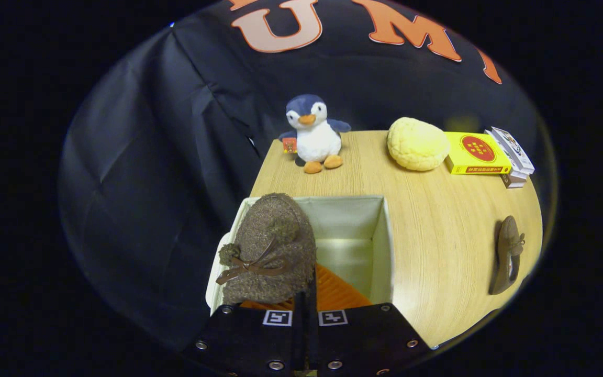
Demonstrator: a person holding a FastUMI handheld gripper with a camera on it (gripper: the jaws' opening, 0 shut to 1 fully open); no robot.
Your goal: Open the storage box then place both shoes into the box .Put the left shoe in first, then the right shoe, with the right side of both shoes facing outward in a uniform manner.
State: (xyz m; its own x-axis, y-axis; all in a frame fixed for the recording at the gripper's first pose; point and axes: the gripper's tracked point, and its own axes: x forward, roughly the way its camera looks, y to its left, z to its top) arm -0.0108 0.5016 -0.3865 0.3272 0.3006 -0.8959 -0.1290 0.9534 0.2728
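Tool (305, 306) pinching fuzzy brown shoe (270, 251), bow on side, over open white box (380, 246); second shoe (508, 255) on table (437, 220).

Gripper (305, 306) pinching fuzzy brown shoe (272, 248) between closed fingers, holding it over open storage box (380, 246). Second brown shoe (508, 256) lying on wooden table (437, 230), well apart; plush penguin (313, 132) standing beyond box.
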